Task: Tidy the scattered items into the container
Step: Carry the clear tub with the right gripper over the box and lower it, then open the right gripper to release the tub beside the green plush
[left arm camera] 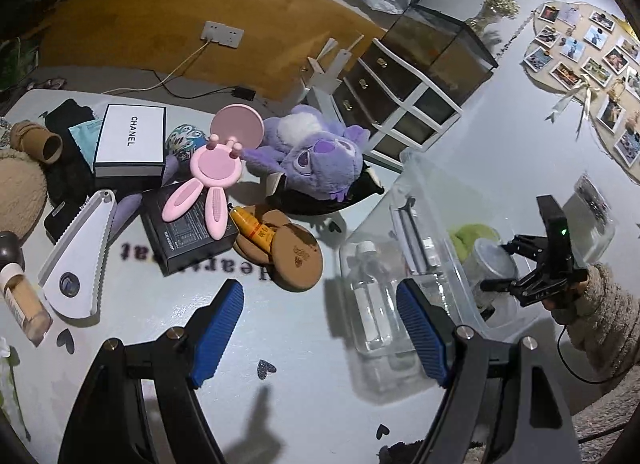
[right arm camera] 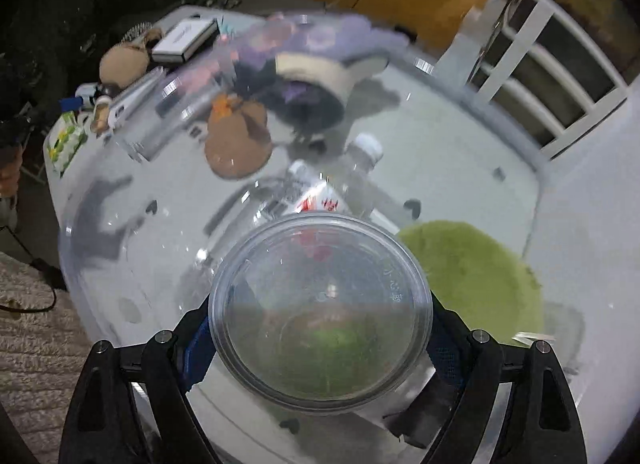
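The right gripper (right arm camera: 320, 344) clasps a clear lidded cup (right arm camera: 320, 312) above the container (right arm camera: 536, 184) for dropping in, while the left gripper (left arm camera: 320, 328) hangs unclenched.

Landmark: container (left arm camera: 416, 180), on the table (left arm camera: 296, 344).
- Inside: bottle (left arm camera: 370, 304) lying flat along its left wall; green cloth (left arm camera: 472, 240) at the far right; lidded tub (left arm camera: 490, 264) before the cloth.
- Left, on table: 2 round discs (left arm camera: 296, 260), tube (left arm camera: 254, 229) resting on them.
- Further left: dark box (left arm camera: 188, 232), rabbit stand (left arm camera: 212, 180) on it.
- Behind-left: plush toy (left arm camera: 316, 156).
- Behind: drawer unit (left arm camera: 400, 104).
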{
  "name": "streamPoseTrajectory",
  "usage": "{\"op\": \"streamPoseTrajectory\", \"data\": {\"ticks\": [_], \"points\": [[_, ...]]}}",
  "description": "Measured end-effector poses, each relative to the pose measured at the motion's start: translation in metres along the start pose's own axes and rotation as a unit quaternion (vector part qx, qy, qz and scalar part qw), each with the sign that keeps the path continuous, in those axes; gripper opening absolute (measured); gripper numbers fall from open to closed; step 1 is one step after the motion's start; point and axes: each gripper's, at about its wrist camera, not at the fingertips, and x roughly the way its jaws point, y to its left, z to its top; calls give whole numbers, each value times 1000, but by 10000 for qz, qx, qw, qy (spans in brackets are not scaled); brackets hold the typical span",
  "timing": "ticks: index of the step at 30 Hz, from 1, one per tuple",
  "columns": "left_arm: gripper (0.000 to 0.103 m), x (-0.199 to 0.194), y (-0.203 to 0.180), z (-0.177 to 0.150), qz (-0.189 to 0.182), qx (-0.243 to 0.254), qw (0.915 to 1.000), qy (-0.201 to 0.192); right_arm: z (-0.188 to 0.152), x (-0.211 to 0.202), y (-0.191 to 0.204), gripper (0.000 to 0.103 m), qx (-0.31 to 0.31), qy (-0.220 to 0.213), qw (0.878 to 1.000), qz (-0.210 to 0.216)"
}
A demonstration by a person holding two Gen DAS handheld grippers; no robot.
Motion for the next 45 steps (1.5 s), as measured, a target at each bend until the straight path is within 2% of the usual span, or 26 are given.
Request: {"op": "streamPoseTrajectory", "data": {"ticks": [3, 8, 12, 16, 17, 18, 25, 27, 29, 31, 32, 33, 35, 37, 41, 43, 45], "points": [[79, 4, -1, 1, 14, 18, 10000, 27, -8, 14, 2, 89, -132, 385, 9991, 128], [79, 9, -6, 4, -25, 74, 9999, 71, -22, 13, -12, 89, 324, 549, 9965, 543], [79, 13, -8, 7, -93, 122, 9998, 111, -32, 11, -25, 89, 837, 748, 9896, 899], [79, 16, -11, 9, -152, 165, 9997, 124, -40, 9, -30, 89, 1176, 745, 9856, 962], [79, 16, -12, 9, -164, 182, 9996, 126, -40, 10, -31, 92, 1254, 769, 9842, 990], [79, 17, -13, 10, -173, 205, 9996, 134, -41, 11, -32, 103, 1318, 770, 9830, 1020], [79, 19, -13, 9, -168, 202, 9995, 153, -37, 3, -40, 103, 1728, 581, 9751, 1260], [79, 17, -12, 9, -148, 213, 9996, 142, -35, -6, -50, 103, 1947, 447, 9722, 1223], [79, 16, -11, 8, -129, 217, 9996, 134, -35, -16, -63, 103, 2286, 345, 9677, 1002], [79, 15, -9, 8, -105, 206, 9996, 134, -35, -23, -70, 96, 2573, 333, 9615, 906], [79, 15, -8, 8, -99, 200, 9997, 135, -35, -26, -69, 85, 2591, 319, 9595, 1062], [79, 15, -6, 8, -97, 190, 9997, 137, -33, -28, -65, 80, 2540, 332, 9602, 1110], [79, 15, -5, 8, -97, 175, 9997, 132, -28, -27, -47, 77, 2175, 523, 9699, 965], [79, 15, -4, 9, -107, 162, 9997, 128, -23, -19, -27, 69, 1774, 819, 9773, 815], [79, 15, -4, 11, -113, 175, 9997, 107, -27, -9, -14, 49, 1652, 1052, 9779, 733], [79, 15, -4, 11, -100, 202, 9997, 109, -30, -14, -20, 49, 1805, 929, 9773, 615], [79, 14, -3, 11, -65, 253, 9996, 114, -34, -26, -31, 49, 2068, 609, 9747, 594]]}}
